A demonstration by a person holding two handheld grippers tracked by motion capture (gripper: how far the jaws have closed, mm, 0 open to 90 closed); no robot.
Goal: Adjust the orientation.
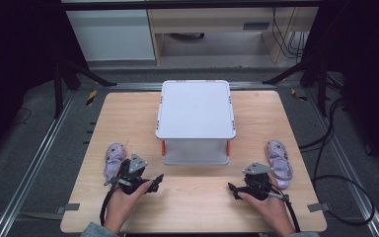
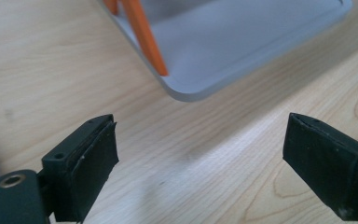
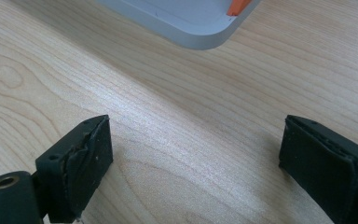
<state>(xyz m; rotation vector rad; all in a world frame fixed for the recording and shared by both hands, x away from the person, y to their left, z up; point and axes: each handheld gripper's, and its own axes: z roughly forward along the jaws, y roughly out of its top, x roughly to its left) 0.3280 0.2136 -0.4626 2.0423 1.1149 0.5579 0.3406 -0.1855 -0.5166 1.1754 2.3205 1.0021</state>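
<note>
Jaws of the left gripper (image 1: 154, 181) and right gripper (image 1: 233, 190) are spread empty, rested low in frame beside each purple sandal (image 1: 113, 159), ready for pickup toward the grey shelf (image 1: 196, 109).

A lab-like recording space; a small wooden table (image 1: 192, 197) stands on grey carpet between metal floor rails (image 1: 27, 173); black tripod legs (image 1: 86, 74) and dark drapes flank it; cables (image 1: 340, 163) trail across the floor; office desks (image 1: 212, 24) stand well beyond the jaws.
</note>
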